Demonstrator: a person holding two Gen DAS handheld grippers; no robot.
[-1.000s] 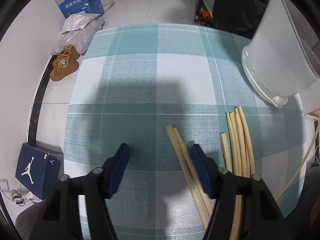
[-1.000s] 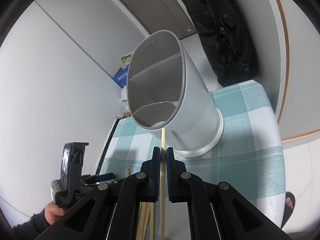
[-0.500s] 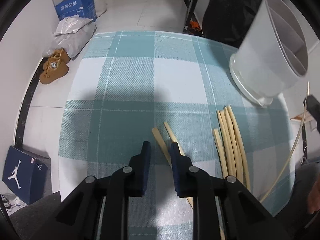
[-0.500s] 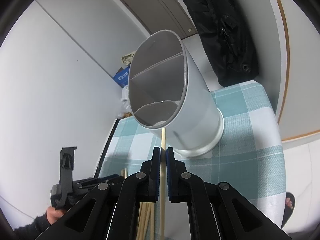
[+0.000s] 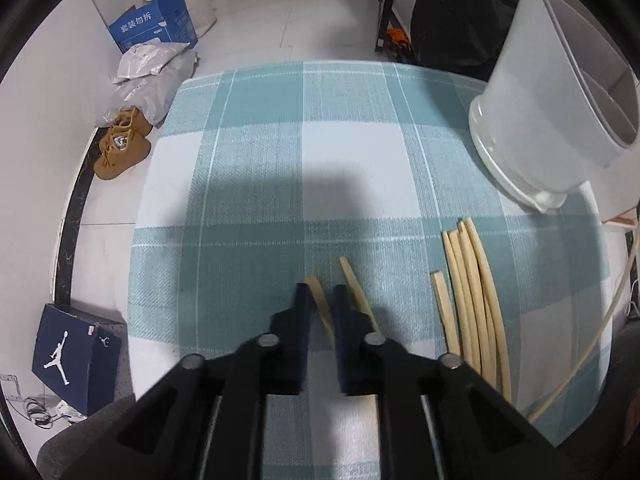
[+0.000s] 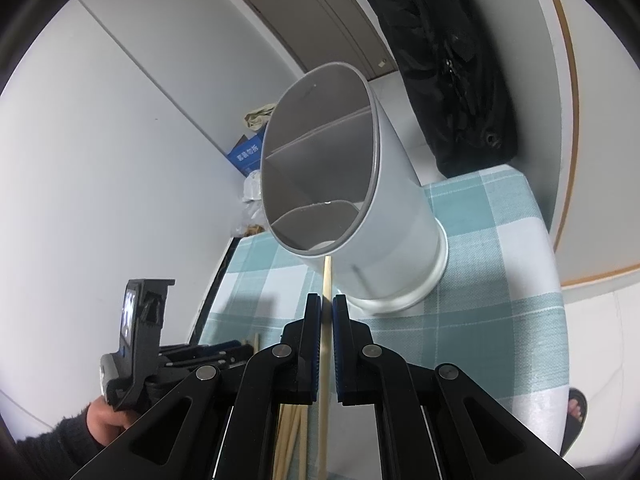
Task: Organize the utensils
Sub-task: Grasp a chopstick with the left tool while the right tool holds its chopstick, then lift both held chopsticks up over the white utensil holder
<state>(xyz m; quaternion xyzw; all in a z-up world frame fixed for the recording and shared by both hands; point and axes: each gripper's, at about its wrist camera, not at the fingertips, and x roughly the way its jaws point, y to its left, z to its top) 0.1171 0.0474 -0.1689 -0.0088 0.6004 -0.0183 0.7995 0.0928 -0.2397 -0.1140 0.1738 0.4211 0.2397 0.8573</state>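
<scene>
Since a second ago we closed the left hand-held gripper [image 5: 320,300] on one chopstick [image 5: 318,300] lying on the surface [image 5: 340,152]; right hand-held gripper [image 6: 327,312] pinches another below the holder [image 6: 360,200]. Light, stiff, slippery: grip mid-shaft.

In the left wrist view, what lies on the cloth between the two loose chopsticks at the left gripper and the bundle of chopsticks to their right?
Nothing: between the two loose pale wooden chopsticks and the bundle of chopsticks only bare teal-and-white checked tablecloth shows, in the left wrist view.
</scene>
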